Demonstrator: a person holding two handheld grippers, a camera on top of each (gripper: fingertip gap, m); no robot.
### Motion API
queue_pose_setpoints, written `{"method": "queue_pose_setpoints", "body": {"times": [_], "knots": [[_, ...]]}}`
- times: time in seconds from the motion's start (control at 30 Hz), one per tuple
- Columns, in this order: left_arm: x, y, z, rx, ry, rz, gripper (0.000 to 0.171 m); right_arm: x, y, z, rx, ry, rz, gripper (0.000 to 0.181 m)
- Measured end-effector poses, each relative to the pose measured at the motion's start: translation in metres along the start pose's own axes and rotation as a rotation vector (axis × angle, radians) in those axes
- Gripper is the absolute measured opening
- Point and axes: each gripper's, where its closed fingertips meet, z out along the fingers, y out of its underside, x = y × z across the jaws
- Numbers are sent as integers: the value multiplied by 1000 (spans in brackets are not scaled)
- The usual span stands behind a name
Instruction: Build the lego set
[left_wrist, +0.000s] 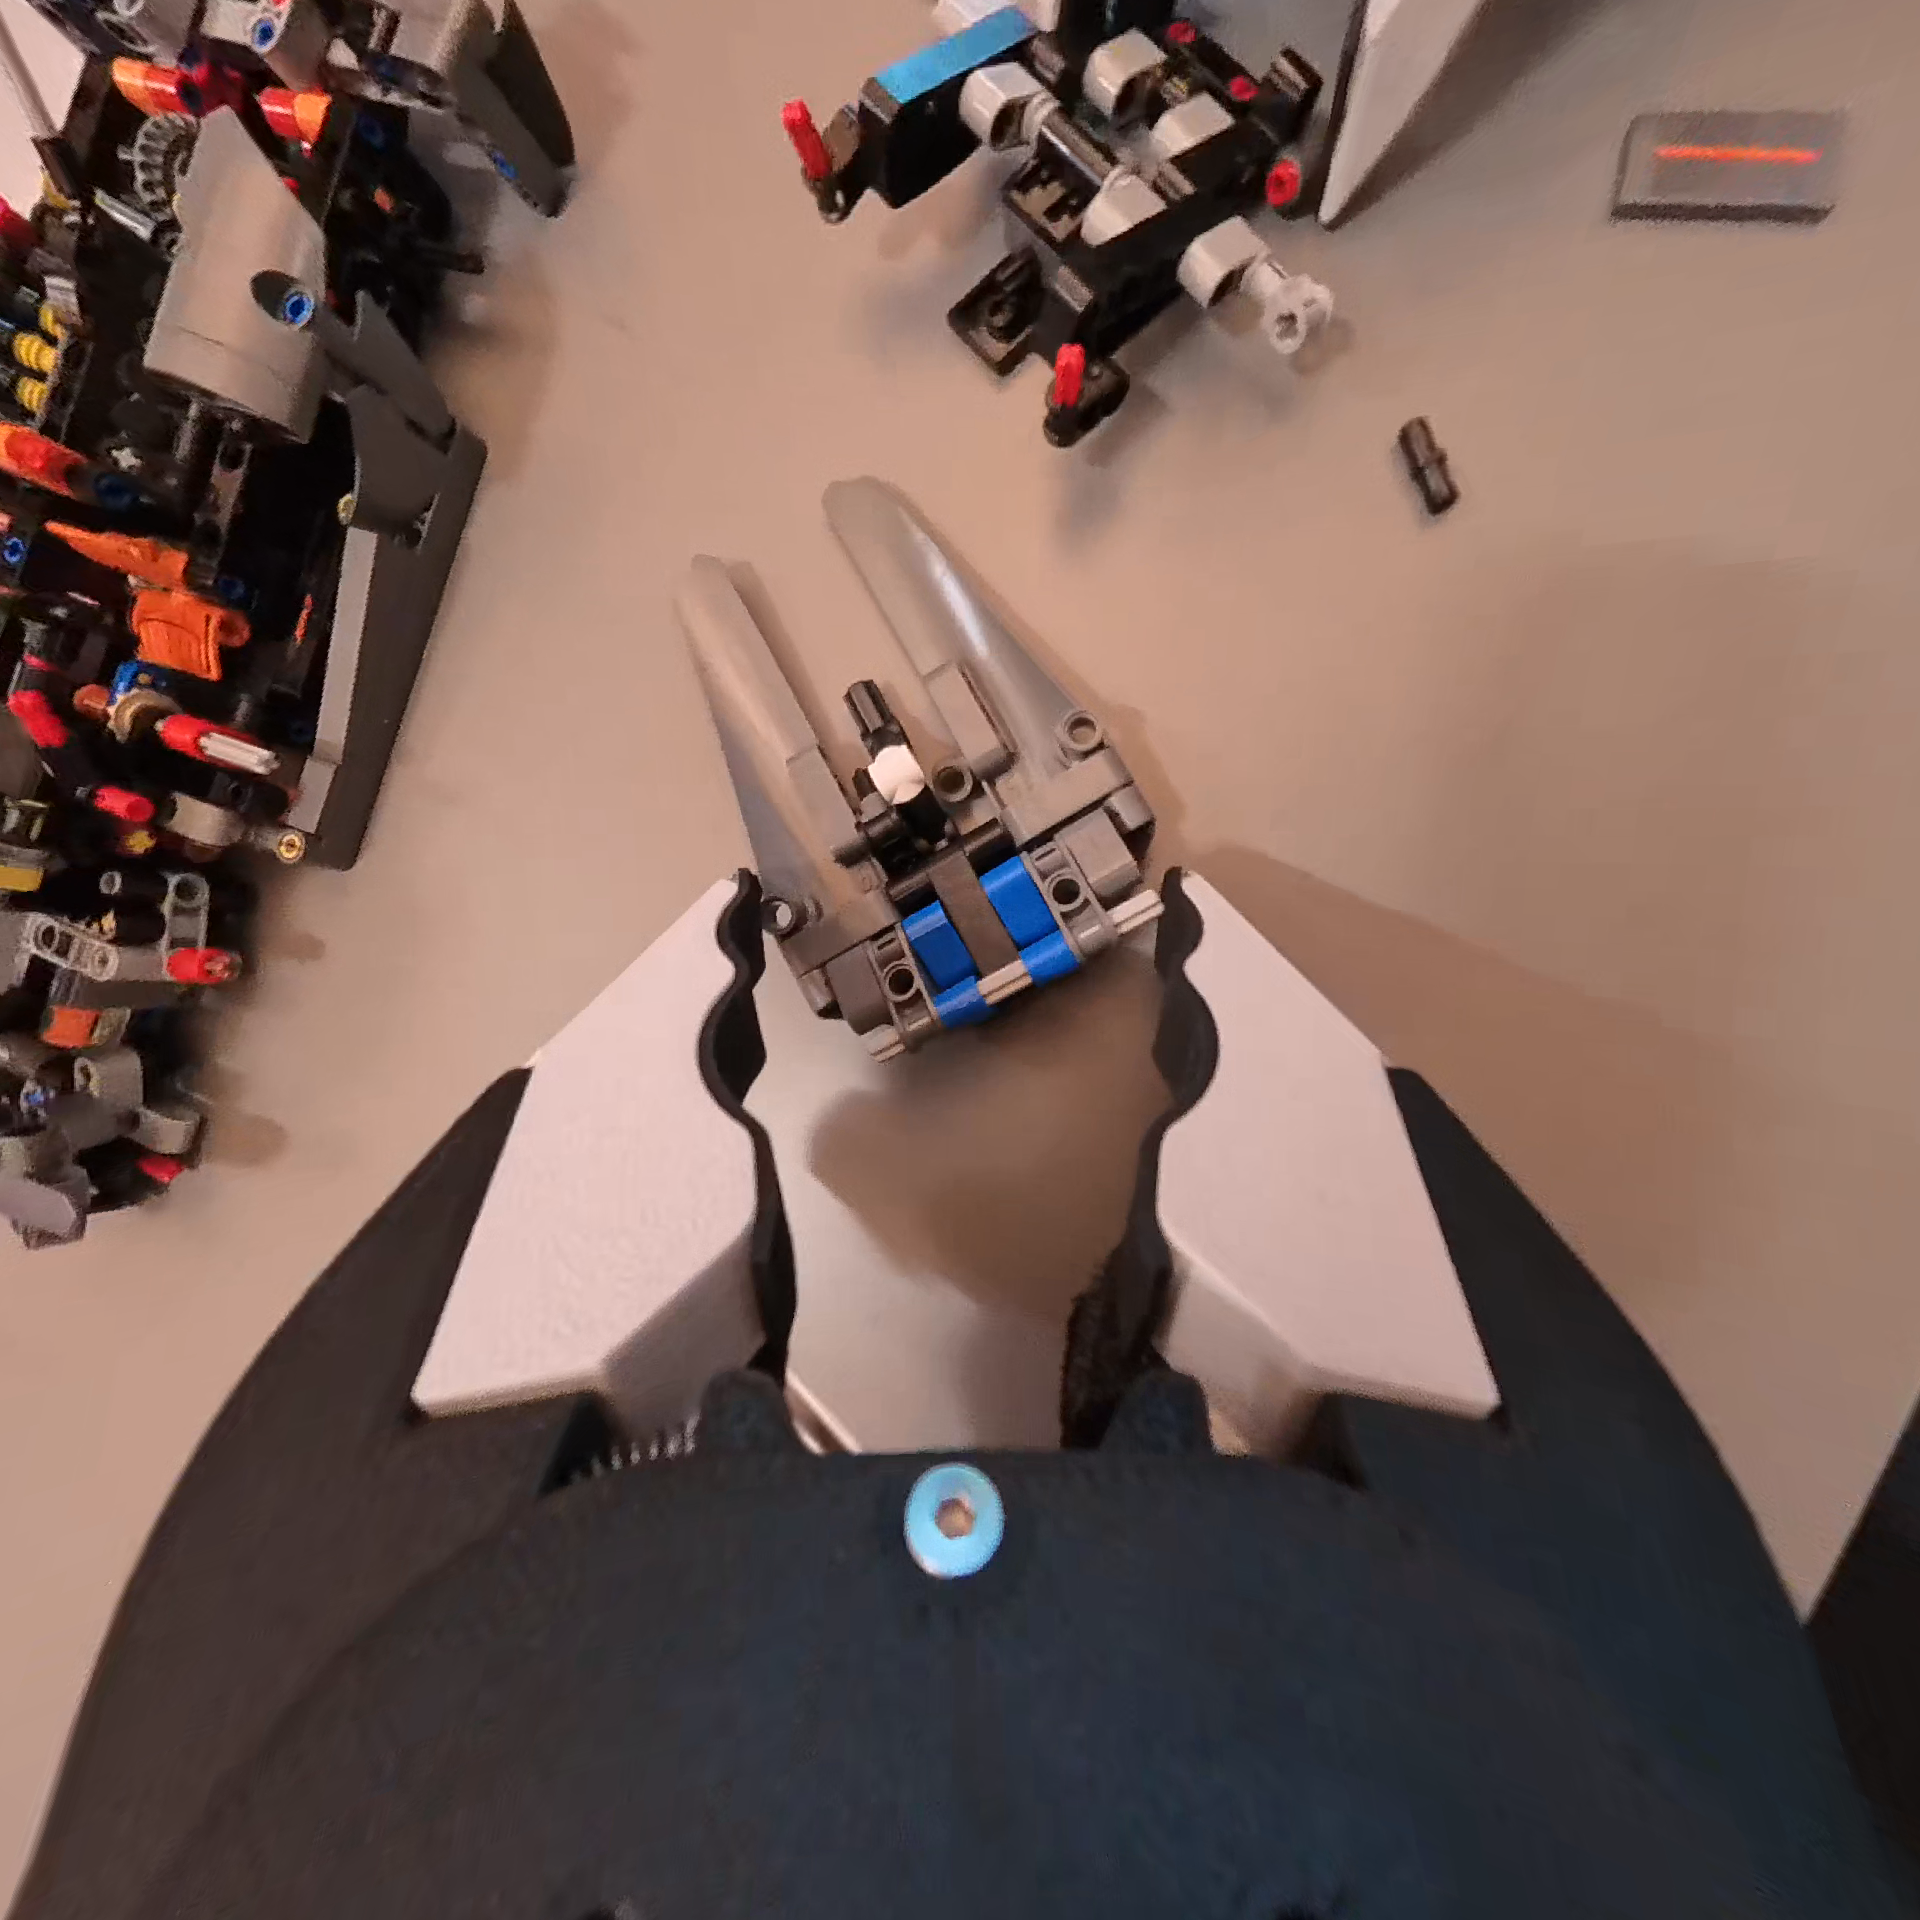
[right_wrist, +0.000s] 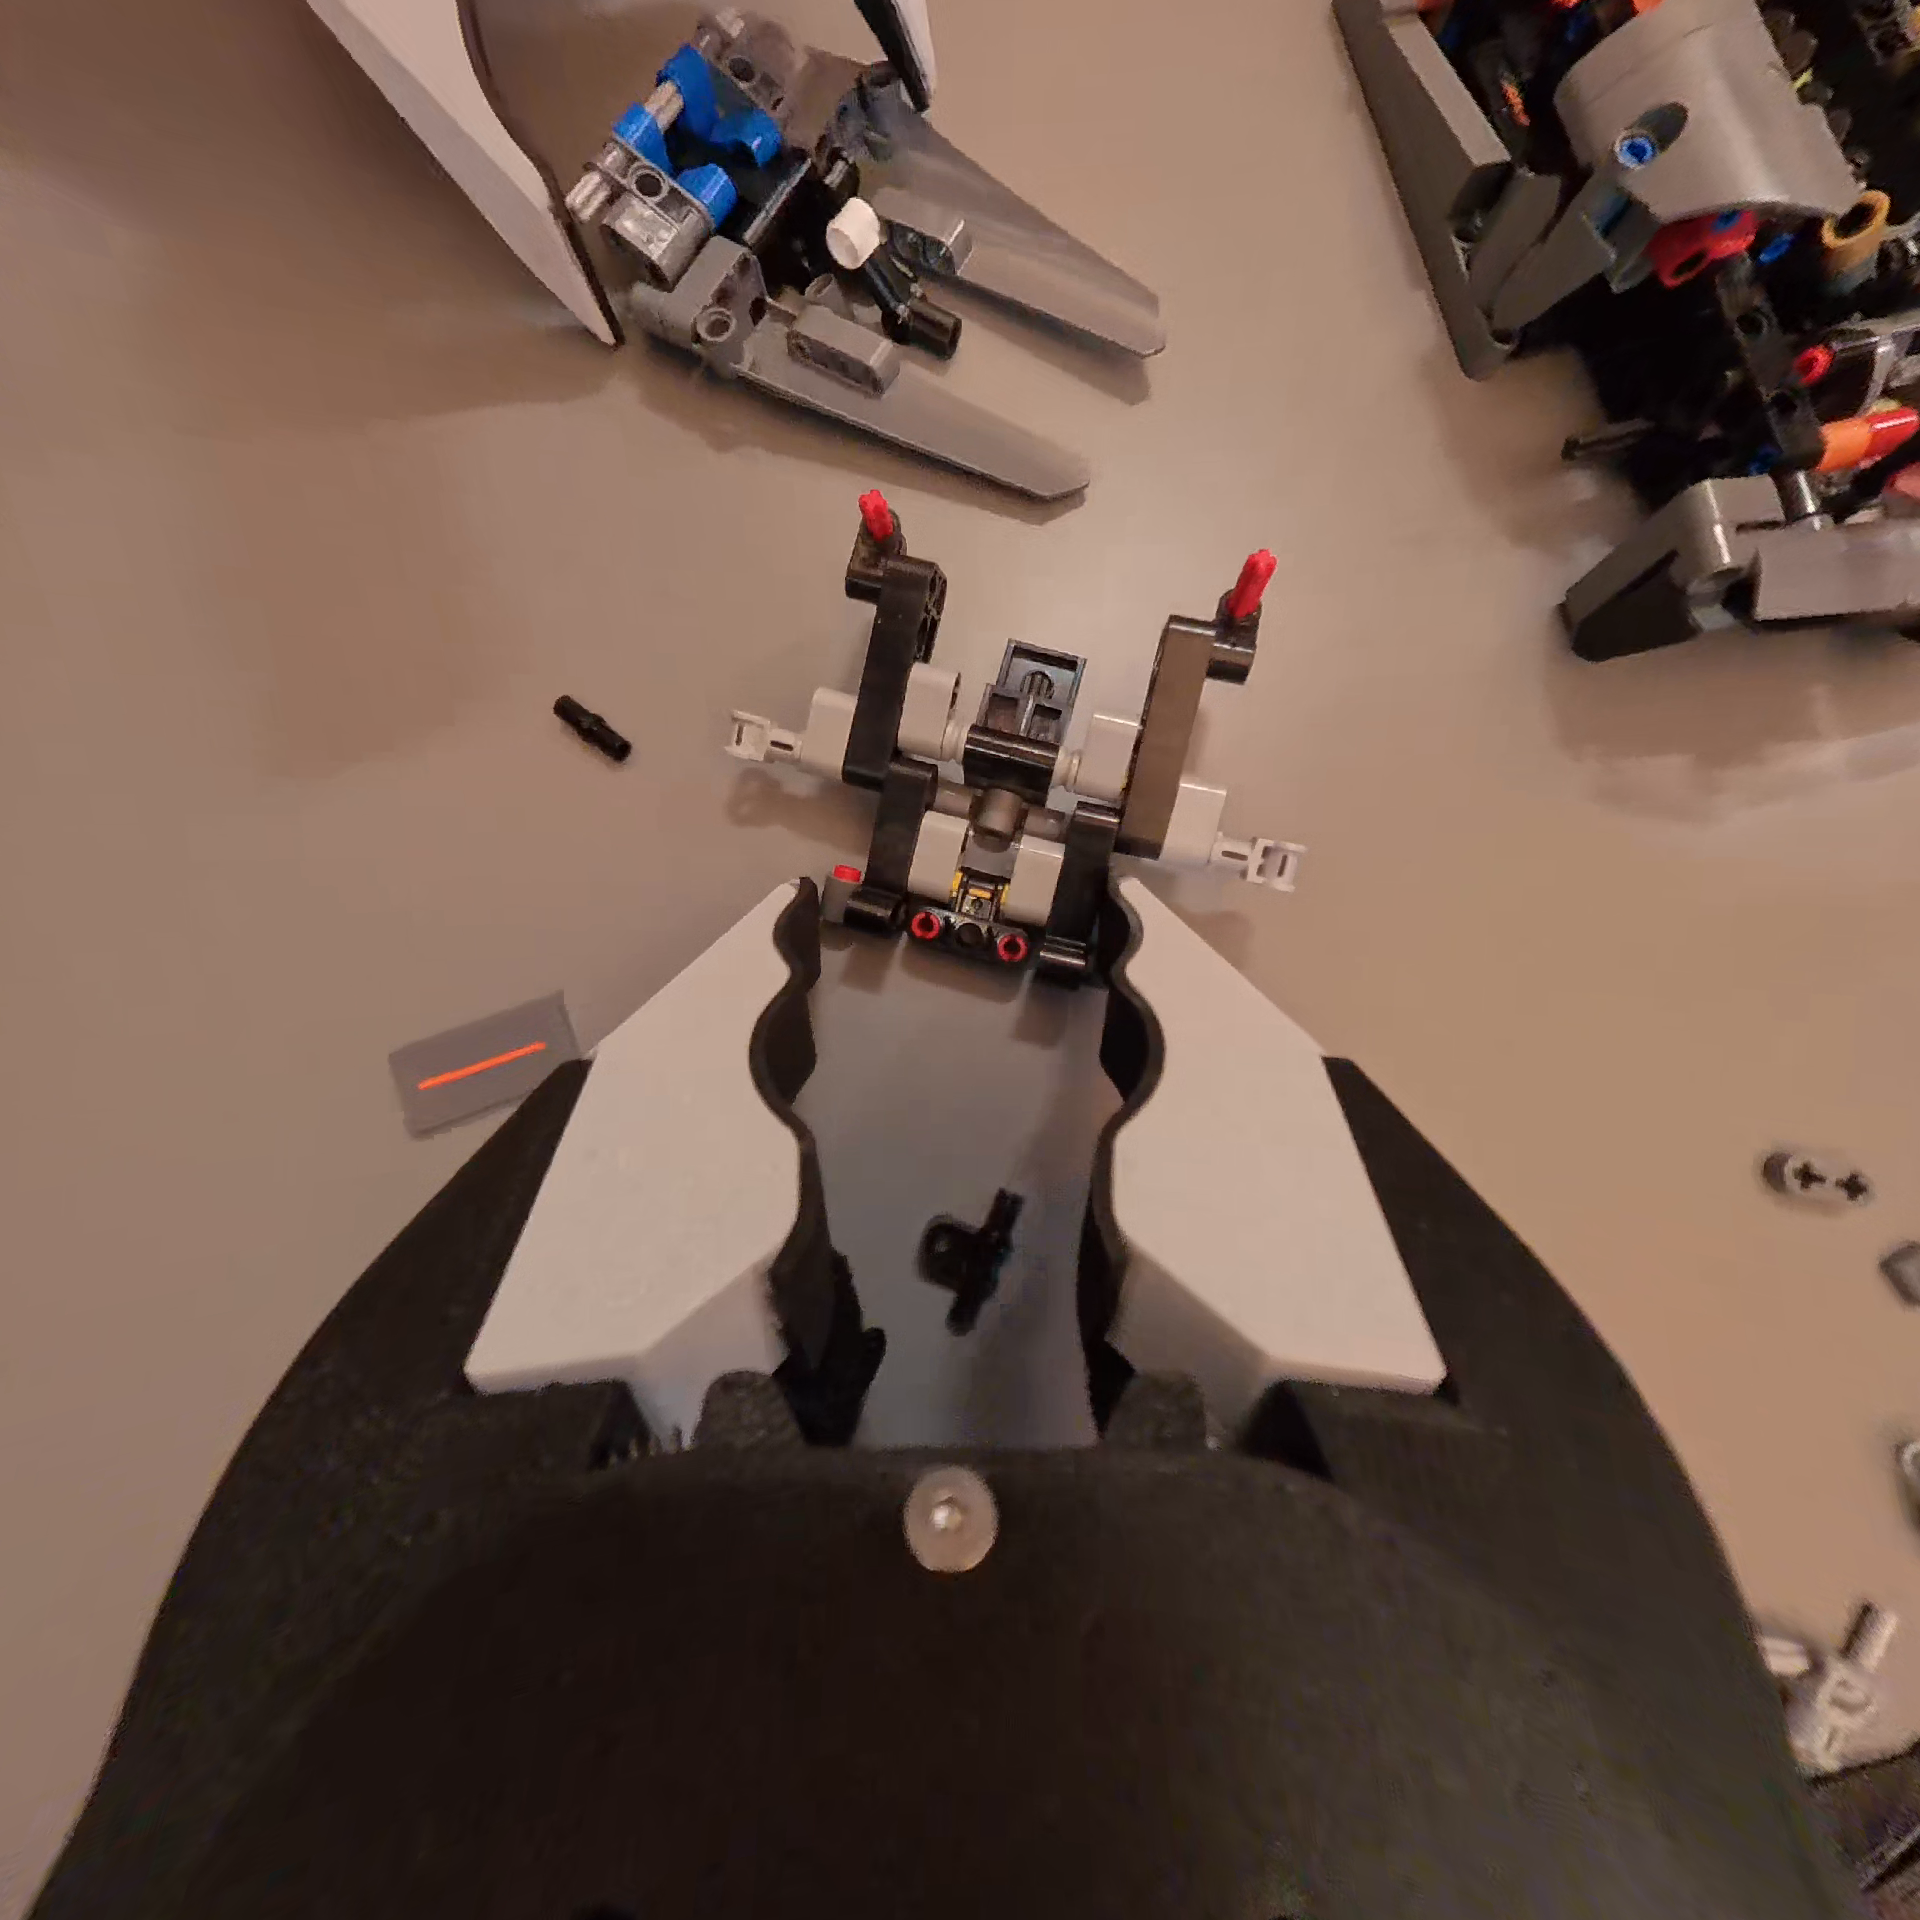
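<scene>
My left gripper (left_wrist: 961, 909) is shut on the blue-and-grey base of a grey two-winged sub-assembly (left_wrist: 914, 748). Its wings point away from me toward the table. The same piece shows in the right wrist view (right_wrist: 831, 281), between the left gripper's white fingers (right_wrist: 499, 177). My right gripper (right_wrist: 961, 899) is shut on the near end of a black and light-grey sub-assembly (right_wrist: 997, 748) with two red pins on upright black arms. That piece also shows in the left wrist view (left_wrist: 1101, 177), beside a white finger (left_wrist: 1392, 104).
The large car model (left_wrist: 208, 468) fills the left side and also shows in the right wrist view (right_wrist: 1714, 260). A loose black pin (left_wrist: 1429, 464) and a grey tile with an orange line (left_wrist: 1730, 166) lie nearby. A small black part (right_wrist: 971, 1257) and loose grey parts (right_wrist: 1813, 1184) lie near the right gripper. My hands' fingertips stand some 15 centimetres from each other.
</scene>
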Motion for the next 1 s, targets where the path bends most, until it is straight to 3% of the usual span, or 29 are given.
{"method": "queue_pose_setpoints", "body": {"times": [0.33, 1.0], "knots": [[-2, -2, -12, 19, 138, 209, 74, 8, -8, 8, -56, -139, -160, 52], [1, -21, -19, 59, 337, 391, 72, 5, -16, 16, -97, -301, -351, 52]]}}
